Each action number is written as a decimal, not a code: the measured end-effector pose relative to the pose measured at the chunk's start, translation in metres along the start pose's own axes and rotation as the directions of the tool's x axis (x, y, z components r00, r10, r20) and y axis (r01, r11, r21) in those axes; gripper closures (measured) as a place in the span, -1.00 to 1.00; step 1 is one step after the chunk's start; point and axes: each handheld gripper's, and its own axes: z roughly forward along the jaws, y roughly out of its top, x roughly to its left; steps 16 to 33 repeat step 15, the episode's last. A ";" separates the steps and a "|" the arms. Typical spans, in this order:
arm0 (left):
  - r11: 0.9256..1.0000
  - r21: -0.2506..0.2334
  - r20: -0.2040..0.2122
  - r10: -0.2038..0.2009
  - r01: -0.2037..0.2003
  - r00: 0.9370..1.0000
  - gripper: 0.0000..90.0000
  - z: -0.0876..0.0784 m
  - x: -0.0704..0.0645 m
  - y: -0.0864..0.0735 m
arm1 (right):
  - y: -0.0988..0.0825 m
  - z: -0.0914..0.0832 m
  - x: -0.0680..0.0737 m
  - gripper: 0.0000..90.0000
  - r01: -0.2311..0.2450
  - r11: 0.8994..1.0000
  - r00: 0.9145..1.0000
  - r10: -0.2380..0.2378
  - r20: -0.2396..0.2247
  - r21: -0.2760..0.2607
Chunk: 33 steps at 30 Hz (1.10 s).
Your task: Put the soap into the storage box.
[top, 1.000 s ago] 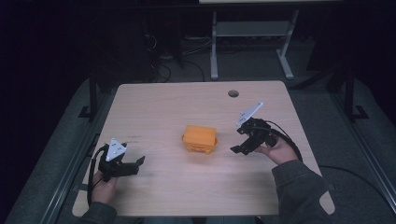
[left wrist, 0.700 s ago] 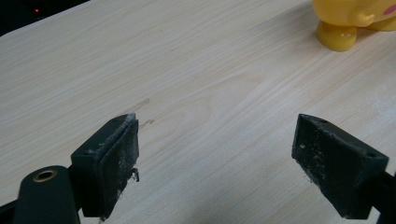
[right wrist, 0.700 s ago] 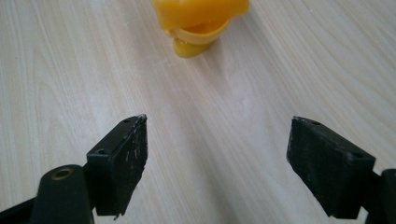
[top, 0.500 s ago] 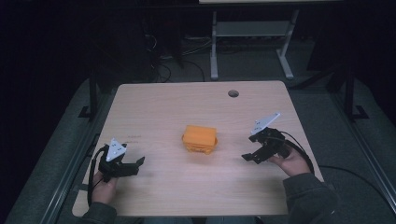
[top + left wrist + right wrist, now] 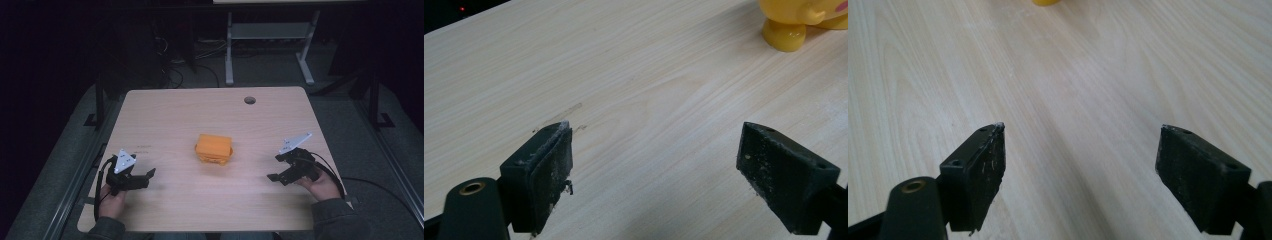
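While both tongs gape empty — orange toy (image 5: pixel 214 148), perhaps animal-shaped, stands between, unobstructed.

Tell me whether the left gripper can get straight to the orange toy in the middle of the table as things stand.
Probably yes. The left gripper rests near the table's front left corner with its jaws wide apart, aimed roughly toward the orange toy. Bare wood lies between them, and the right gripper sits off on the far side.
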 end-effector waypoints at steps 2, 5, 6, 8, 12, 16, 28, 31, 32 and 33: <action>1.000 0.000 0.001 0.004 -0.004 1.000 -0.69 0.000 -0.001 0.000 | -0.005 -0.001 0.001 -0.58 0.000 1.000 1.000 0.000 0.006 -0.005; 1.000 -0.001 0.002 0.008 -0.008 1.000 -0.69 0.001 -0.001 0.000 | -0.015 -0.002 0.004 -0.58 -0.009 1.000 1.000 0.009 0.016 -0.011; 1.000 0.000 0.002 0.011 -0.011 1.000 -0.69 0.001 -0.001 0.000 | -0.019 -0.003 0.005 -0.59 -0.011 1.000 1.000 0.011 0.019 -0.017; 1.000 0.002 0.002 0.012 -0.013 1.000 -0.69 0.001 -0.001 0.000 | -0.026 -0.004 0.007 -0.60 -0.020 0.999 0.999 0.021 0.025 -0.029; 1.000 0.011 0.004 0.008 -0.008 1.000 -0.69 0.002 -0.002 0.000 | -0.041 -0.005 0.014 -0.64 -0.037 0.998 0.998 0.039 0.045 -0.044; 1.000 0.006 0.003 0.010 -0.010 1.000 -0.69 0.001 -0.002 0.000 | -0.051 -0.009 0.021 -0.69 -0.059 0.997 0.996 0.063 0.068 -0.056; 1.000 0.006 0.003 0.010 -0.010 1.000 -0.69 0.001 -0.002 0.000 | -0.051 -0.009 0.021 -0.69 -0.059 0.997 0.996 0.063 0.068 -0.056; 1.000 0.006 0.003 0.010 -0.010 1.000 -0.69 0.001 -0.002 0.000 | -0.051 -0.009 0.021 -0.69 -0.059 0.997 0.996 0.063 0.068 -0.056; 1.000 0.006 0.003 0.010 -0.010 1.000 -0.69 0.001 -0.002 0.000 | -0.051 -0.009 0.021 -0.69 -0.059 0.997 0.996 0.063 0.068 -0.056; 1.000 0.006 0.003 0.010 -0.010 1.000 -0.69 0.001 -0.002 0.000 | -0.051 -0.009 0.021 -0.69 -0.059 0.997 0.996 0.063 0.068 -0.056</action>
